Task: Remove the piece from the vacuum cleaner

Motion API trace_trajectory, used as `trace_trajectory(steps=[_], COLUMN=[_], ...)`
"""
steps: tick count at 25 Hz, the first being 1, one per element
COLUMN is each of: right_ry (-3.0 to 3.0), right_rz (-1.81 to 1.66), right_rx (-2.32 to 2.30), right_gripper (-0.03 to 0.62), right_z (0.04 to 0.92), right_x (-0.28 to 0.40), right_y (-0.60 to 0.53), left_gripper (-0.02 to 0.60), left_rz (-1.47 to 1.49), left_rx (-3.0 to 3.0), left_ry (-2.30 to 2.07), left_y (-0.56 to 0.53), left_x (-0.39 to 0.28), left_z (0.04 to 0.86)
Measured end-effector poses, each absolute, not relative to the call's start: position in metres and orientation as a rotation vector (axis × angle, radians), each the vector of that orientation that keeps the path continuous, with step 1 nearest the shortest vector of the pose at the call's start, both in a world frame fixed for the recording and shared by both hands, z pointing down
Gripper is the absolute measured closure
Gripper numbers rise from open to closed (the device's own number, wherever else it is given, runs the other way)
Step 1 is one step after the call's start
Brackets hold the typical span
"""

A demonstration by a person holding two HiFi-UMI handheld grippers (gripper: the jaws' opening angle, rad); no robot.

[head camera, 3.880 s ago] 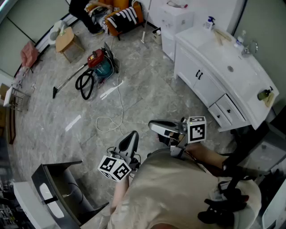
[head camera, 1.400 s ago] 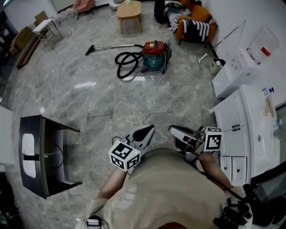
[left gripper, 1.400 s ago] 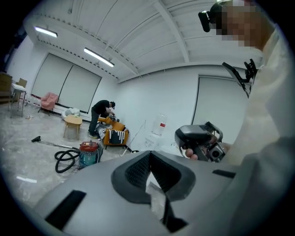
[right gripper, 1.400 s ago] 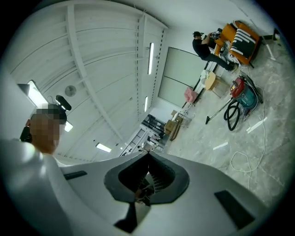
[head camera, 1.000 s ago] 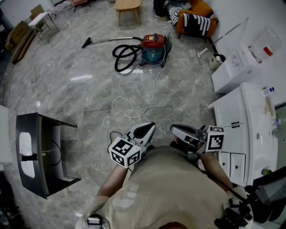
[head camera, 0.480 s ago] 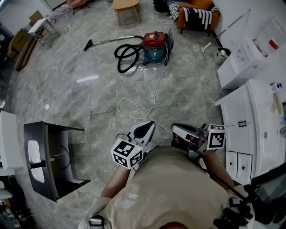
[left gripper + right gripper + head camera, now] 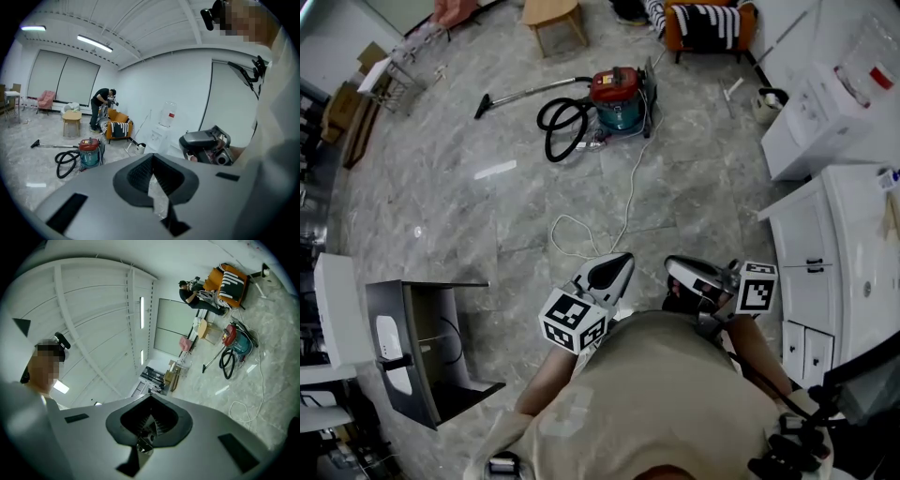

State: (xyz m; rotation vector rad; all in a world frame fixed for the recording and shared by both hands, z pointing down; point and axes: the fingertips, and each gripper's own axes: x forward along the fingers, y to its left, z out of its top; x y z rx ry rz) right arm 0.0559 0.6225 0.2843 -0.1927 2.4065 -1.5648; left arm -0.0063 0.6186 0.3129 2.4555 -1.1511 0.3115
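The vacuum cleaner (image 7: 617,98) has a red top and a teal body and stands far off on the marble floor. Its black hose (image 7: 560,128) lies coiled beside it, and the metal wand (image 7: 525,91) points left. It also shows in the left gripper view as the vacuum cleaner (image 7: 89,152) and in the right gripper view as the vacuum cleaner (image 7: 236,340). My left gripper (image 7: 622,261) and right gripper (image 7: 673,266) are held close to my chest, both shut and holding nothing. The left gripper (image 7: 152,160) and the right gripper (image 7: 151,420) each show their pads meeting.
A white cord (image 7: 598,217) loops across the floor between me and the vacuum. A white vanity cabinet (image 7: 834,253) stands at my right and a dark open stand (image 7: 422,352) at my left. A wooden stool (image 7: 551,13), a striped orange chair (image 7: 705,21) and a person (image 7: 101,108) are at the far end.
The view has swung round so the vacuum cleaner lies straight ahead. Both grippers stay shut against my chest and have hardly moved.
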Motion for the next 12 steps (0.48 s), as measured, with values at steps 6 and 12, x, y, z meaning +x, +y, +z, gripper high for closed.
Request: trace_trajectory(steps=[6,12], right_ry=[2.453,2.586], right_rz=[-1.521,-1.471], right_rx=[-0.151,-0.120], right_gripper=[0.592,0.592], right_z=[0.288,0.300], right_x=[0.099,0.124], right_y=[0.570,0.533], left_gripper=[0.578,0.578], left_rz=[0.365,0.374], left_rx=[2.483,2.448], left_ry=[-1.241,-1.336], left_y=[0.561,0.520], left_x=[0.032,0.052], left_z=[0.299,0.294])
